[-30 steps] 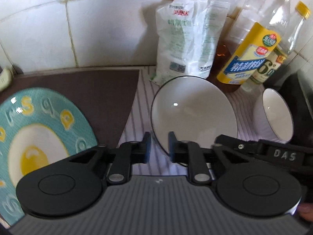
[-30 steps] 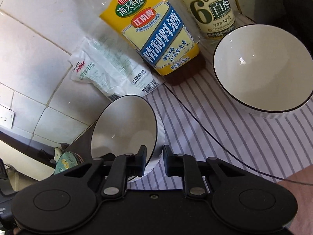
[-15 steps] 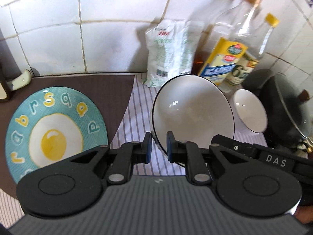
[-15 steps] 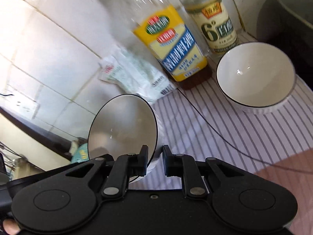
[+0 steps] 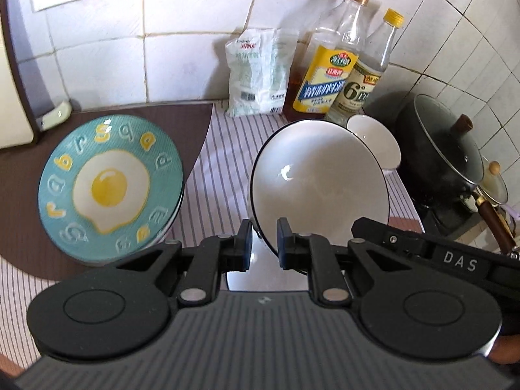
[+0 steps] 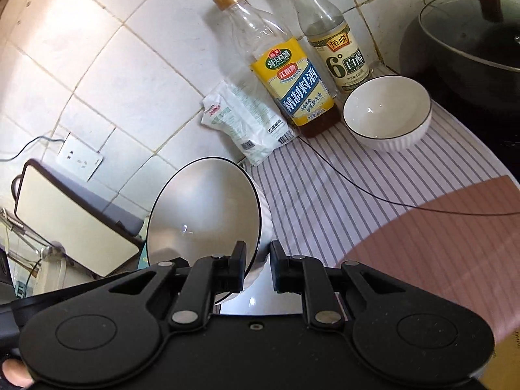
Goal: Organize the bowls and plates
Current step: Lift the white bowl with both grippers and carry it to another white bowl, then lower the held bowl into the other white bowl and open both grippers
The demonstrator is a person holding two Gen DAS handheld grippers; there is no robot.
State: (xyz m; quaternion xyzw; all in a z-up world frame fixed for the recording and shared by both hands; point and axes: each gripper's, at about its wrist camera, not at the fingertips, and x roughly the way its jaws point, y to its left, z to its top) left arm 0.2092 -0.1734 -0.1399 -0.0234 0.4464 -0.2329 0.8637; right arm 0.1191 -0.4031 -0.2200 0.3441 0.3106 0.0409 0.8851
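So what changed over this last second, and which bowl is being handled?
Both grippers, the left gripper and right gripper, stayed clamped on the rim of the large white bowl and drew it back and up from the wall; the bottles and bag look farther off. Nothing was let go. The small bowl and egg plate kept their places.

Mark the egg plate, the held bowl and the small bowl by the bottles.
egg plate (image 5: 110, 185): left wrist view, yolk centre.
held bowl (image 5: 320, 182): left wrist view, inner surface.
small bowl (image 6: 386, 110): right wrist view, inside.
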